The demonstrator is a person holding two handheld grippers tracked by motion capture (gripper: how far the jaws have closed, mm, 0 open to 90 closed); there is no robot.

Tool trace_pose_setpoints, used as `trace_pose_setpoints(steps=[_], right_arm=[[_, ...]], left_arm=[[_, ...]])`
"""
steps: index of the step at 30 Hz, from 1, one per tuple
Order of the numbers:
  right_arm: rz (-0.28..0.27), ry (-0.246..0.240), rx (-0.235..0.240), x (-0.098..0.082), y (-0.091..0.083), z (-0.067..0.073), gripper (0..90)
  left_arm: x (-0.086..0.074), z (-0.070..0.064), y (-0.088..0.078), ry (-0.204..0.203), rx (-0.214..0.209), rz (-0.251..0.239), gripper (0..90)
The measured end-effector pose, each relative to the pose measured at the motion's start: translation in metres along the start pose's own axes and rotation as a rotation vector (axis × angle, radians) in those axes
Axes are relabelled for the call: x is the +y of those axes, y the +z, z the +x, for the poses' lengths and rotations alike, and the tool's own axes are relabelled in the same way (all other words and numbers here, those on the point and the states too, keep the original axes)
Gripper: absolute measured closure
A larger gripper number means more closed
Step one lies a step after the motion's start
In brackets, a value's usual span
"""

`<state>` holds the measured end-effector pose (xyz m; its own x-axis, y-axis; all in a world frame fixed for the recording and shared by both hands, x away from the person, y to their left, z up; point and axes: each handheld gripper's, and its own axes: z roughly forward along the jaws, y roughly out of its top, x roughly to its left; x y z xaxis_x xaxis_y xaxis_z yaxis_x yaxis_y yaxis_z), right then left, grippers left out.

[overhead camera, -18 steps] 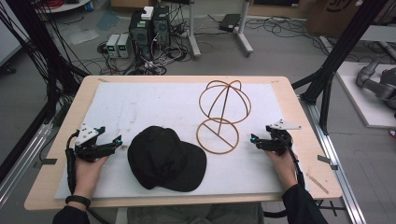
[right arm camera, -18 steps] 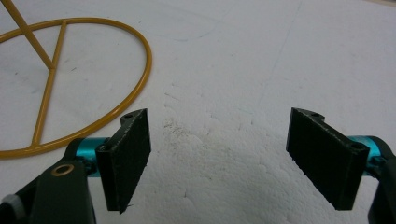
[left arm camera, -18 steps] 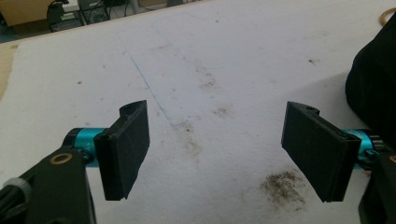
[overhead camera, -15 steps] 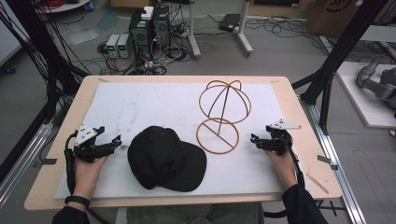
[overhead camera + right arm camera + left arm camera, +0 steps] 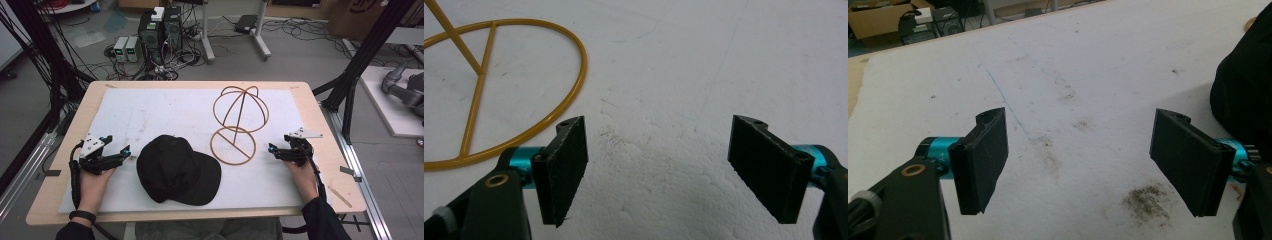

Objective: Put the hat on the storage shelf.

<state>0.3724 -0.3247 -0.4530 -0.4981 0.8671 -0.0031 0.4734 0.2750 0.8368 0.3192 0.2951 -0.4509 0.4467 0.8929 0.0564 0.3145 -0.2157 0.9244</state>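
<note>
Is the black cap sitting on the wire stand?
No, the cap lies flat on the white mat, just left of the stand, which is bare.

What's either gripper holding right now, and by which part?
Nothing. The left gripper and the right gripper both have jaws wide open over bare white mat. The black cap and wire hat stand lie untouched between them.

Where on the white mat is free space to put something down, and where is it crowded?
The widest bare patch of the white mat is the far left part, behind the black cap and left of the wire hat stand. A smaller bare strip lies between the stand's base ring and the right gripper. The near middle is crowded by cap and stand.
</note>
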Motion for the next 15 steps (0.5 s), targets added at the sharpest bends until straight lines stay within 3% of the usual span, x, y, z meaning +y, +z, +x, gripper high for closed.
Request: trace_pose_setpoints(steps=[4, 8, 15], right_arm=[[0.001, -0.003, -0.001, 0.000, 0.000, 0.000, 23.0], [-0.001, 0.000, 0.001, 0.000, 0.000, -0.001, 23.1], [0.005, 0.007, 0.001, 0.000, 0.001, -0.001, 23.4]], left_arm=[[0.000, -0.002, 0.000, 0.016, 0.001, -0.009, 23.7], [0.003, -0.005, -0.004, -0.027, -0.014, 0.023, 23.7], [0.029, -0.027, -0.033, -0.002, -0.060, -0.062, 23.7]])
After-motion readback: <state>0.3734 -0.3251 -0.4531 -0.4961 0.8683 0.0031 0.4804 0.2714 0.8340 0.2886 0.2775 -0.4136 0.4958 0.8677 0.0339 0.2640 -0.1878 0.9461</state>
